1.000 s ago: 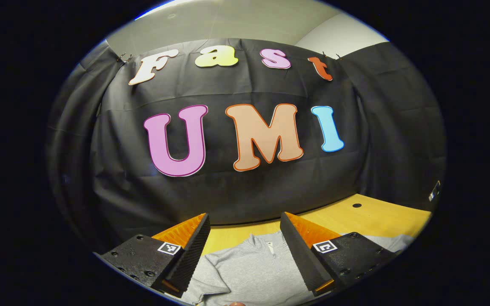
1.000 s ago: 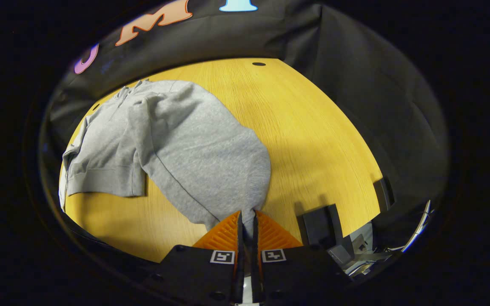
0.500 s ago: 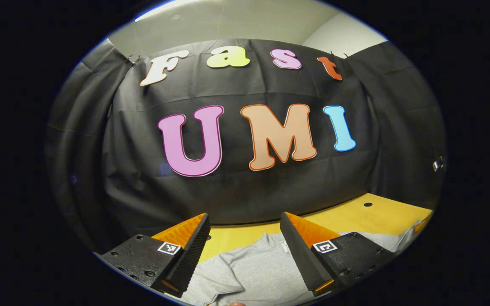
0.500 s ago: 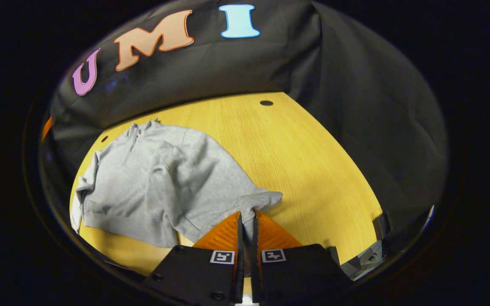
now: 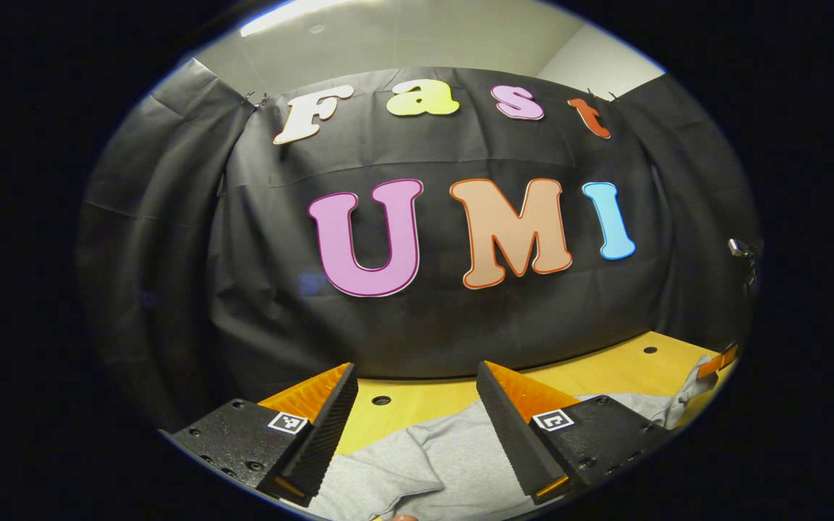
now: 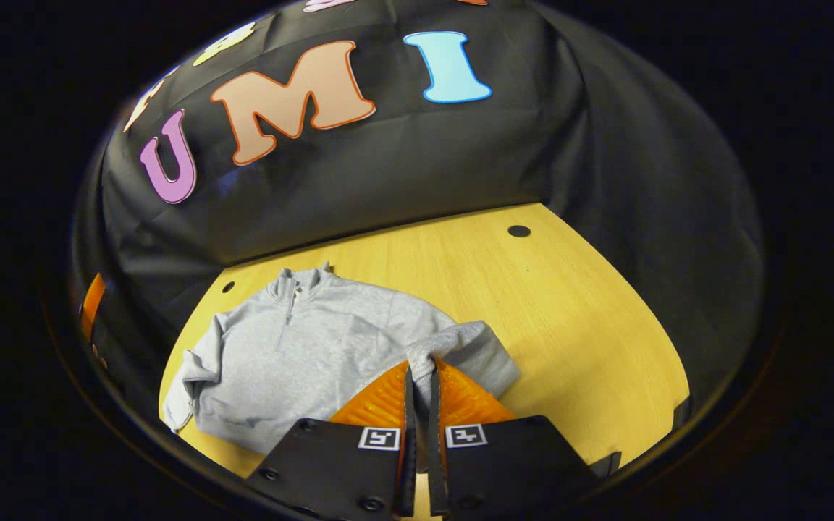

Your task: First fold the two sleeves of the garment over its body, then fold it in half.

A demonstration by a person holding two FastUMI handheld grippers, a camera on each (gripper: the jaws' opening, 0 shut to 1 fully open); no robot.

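Note:
A grey zip-neck sweatshirt [image 6: 316, 340] lies on the yellow wooden table [image 6: 576, 325], collar toward the black cloth wall. My right gripper [image 6: 420, 370] is shut on the cuff end of one sleeve [image 6: 464, 347], held up over the garment's right side. In the left gripper view, my left gripper [image 5: 415, 369] stands open above the sweatshirt [image 5: 446, 456], with nothing between its fingers. At that view's far right the lifted sleeve [image 5: 683, 387] hangs from the right gripper [image 5: 717, 359]. The other sleeve [image 6: 187, 376] lies bunched at the garment's left edge.
The table has small round holes [image 6: 518, 231] [image 6: 228, 286] near its back edge. Black cloth walls close in the back and both sides. Bare tabletop [image 6: 605, 362] lies to the right of the garment. An orange edge of the left gripper [image 6: 91, 307] shows at the far left.
My right gripper has lifted and carried the sleeve inward toward the garment's body. The left gripper's view has swung left, and its jaws have stayed open.

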